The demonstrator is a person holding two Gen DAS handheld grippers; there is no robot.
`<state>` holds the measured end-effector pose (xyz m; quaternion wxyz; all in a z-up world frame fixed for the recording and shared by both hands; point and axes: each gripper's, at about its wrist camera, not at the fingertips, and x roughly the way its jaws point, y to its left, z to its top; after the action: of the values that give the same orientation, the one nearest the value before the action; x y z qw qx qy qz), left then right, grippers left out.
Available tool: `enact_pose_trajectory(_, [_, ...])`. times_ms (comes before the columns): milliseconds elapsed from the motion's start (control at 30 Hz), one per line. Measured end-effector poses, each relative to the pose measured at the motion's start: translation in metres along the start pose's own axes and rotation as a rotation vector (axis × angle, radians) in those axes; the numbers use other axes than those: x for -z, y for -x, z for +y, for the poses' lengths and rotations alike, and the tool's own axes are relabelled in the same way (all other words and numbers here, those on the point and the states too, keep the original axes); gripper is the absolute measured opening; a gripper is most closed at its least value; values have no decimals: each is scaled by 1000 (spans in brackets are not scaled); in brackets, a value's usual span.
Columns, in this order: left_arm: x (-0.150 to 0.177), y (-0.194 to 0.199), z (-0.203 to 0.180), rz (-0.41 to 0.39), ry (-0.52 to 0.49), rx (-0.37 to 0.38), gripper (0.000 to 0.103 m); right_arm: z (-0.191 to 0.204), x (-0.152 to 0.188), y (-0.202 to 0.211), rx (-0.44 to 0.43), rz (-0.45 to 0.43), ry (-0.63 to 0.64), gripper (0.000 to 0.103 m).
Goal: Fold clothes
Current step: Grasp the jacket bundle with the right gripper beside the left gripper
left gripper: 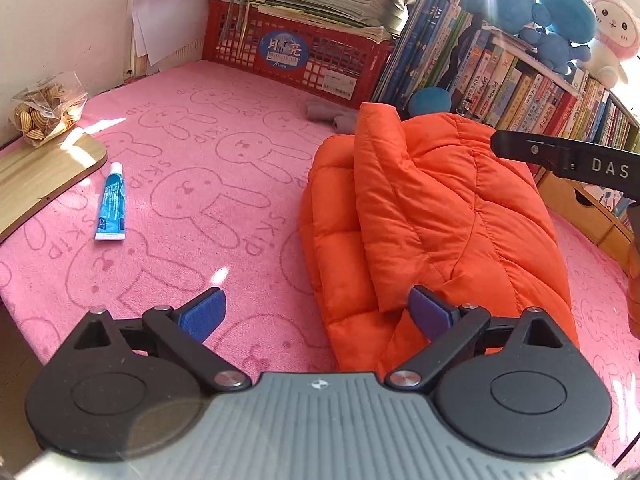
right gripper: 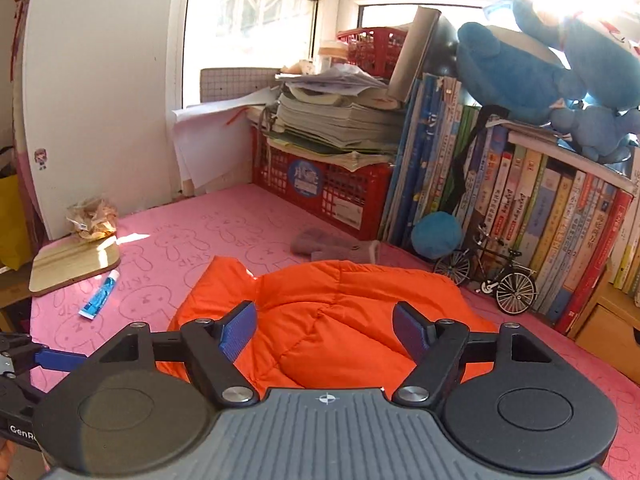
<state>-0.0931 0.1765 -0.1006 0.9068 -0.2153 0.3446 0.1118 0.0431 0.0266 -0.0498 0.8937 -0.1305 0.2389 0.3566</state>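
Pink rabbit-print bedding [left gripper: 208, 128] covers the surface, walled at the back by books [right gripper: 532, 208] and a red crate [left gripper: 296, 52]. On it lies the orange jacket [left gripper: 432, 216], bunched in folds (a blue tube [left gripper: 111, 204] well apart to its left). Both the left gripper [left gripper: 316, 314] and right gripper [right gripper: 325, 328] stand wide above the jacket, holding nothing.

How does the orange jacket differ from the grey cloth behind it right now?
The orange jacket is big, puffy and quilted; the grey cloth is small, flat and fuzzy. The jacket lies mid-blanket in front of both open tools; the grey cloth sits further back, close to the red crate. Both rest on the pink blanket, neither held.
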Motion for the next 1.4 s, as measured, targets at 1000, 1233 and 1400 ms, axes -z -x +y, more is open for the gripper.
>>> enact_pose_trajectory(1000, [17,-21,-3,158,88,481,30,63,-45,-109,-101,423,68,14])
enact_pose_trajectory(1233, [17,-14,-9,187,4,480,29,72,-51,-124,-118,462,75,16])
enact_pose_trajectory(1400, [-18,-16,6,86,143,513,60,68,-60,-105,-151,546,119,86])
